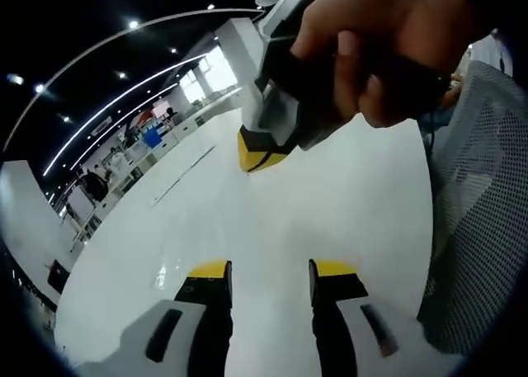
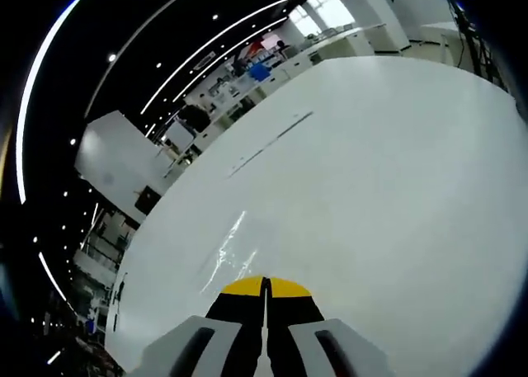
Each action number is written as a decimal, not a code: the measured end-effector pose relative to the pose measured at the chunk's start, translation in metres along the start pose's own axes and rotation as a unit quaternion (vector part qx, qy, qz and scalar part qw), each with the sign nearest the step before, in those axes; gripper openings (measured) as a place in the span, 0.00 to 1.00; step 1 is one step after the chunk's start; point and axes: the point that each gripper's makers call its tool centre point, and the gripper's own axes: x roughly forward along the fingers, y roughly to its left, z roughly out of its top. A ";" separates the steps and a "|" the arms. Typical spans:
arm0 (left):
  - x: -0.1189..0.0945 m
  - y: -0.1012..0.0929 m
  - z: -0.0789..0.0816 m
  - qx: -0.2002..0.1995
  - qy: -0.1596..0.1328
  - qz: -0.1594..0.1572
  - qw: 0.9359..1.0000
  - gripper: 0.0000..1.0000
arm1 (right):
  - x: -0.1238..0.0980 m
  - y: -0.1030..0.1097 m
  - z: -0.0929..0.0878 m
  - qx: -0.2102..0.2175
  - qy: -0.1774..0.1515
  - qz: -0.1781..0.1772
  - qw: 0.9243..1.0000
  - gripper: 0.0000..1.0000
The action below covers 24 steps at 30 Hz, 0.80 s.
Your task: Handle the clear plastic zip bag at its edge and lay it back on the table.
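Right gripper [image 2: 266, 288]: jaws pressed together, yellow tips meeting, with the near edge of the clear plastic zip bag [image 2: 227, 261] apparently pinched between them; the film is too clear to confirm the nip itself. The bag shows as faint creases and glare on the white table [image 2: 396, 187], running away from the closed tips and lying flat or nearly so. Judgement: an edge grip suits a limp sheet, since the rest can trail onto the table and settle without bunching, so the laying-down looks mostly done and only the release remains. Left gripper [image 1: 270, 280]: jaws spread, nothing between them, held above bare table [image 1: 247, 228] short of the bag's spot, probably on standby so as not to pin the film. The left gripper view gives what the other lacks: the right gripper [image 1: 260, 150] seen from outside, entering from the top, a hand [image 1: 371, 47] wrapped round its body, yellow tip angled down to the table; a mesh chair back [image 1: 483, 204] sits beyond the table's edge. No bag is discernible there. The right gripper view alone gives the bag's sheen.
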 end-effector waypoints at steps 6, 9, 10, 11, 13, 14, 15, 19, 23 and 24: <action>0.000 0.004 -0.001 0.028 0.007 -0.001 1.000 0.14 | -0.004 0.011 -0.004 -0.002 0.005 0.017 1.000 0.00; -0.001 0.008 0.000 0.036 0.006 0.002 0.999 0.03 | -0.007 0.013 -0.005 -0.007 0.006 0.020 1.000 0.00; -0.001 0.010 0.000 0.035 0.005 0.002 0.999 0.01 | -0.008 0.013 -0.005 -0.007 0.006 0.020 1.000 0.00; -0.001 0.011 0.000 0.035 0.005 0.002 0.999 0.00 | -0.009 0.013 -0.006 -0.006 0.007 0.021 1.000 0.00; -0.002 0.012 0.000 0.035 0.004 0.001 0.999 0.00 | -0.009 0.011 -0.006 -0.009 0.008 0.019 1.000 0.00; -0.002 0.012 0.000 0.036 0.004 0.000 0.999 0.00 | -0.008 0.010 -0.006 -0.010 0.008 0.018 1.000 0.00; -0.002 0.013 0.000 0.036 0.003 -0.001 0.999 0.00 | -0.007 0.009 -0.006 -0.009 0.009 0.019 1.000 0.00; -0.002 0.012 0.000 0.031 0.001 -0.005 1.000 0.00 | -0.007 0.008 -0.006 -0.009 0.009 0.018 1.000 0.00; -0.002 0.011 0.000 0.029 0.001 -0.007 1.000 0.00 | -0.008 0.008 -0.006 -0.007 0.009 0.017 1.000 0.00; -0.003 0.011 0.000 0.030 0.001 -0.006 1.000 0.00 | -0.009 0.008 -0.007 -0.007 0.009 0.018 1.000 0.00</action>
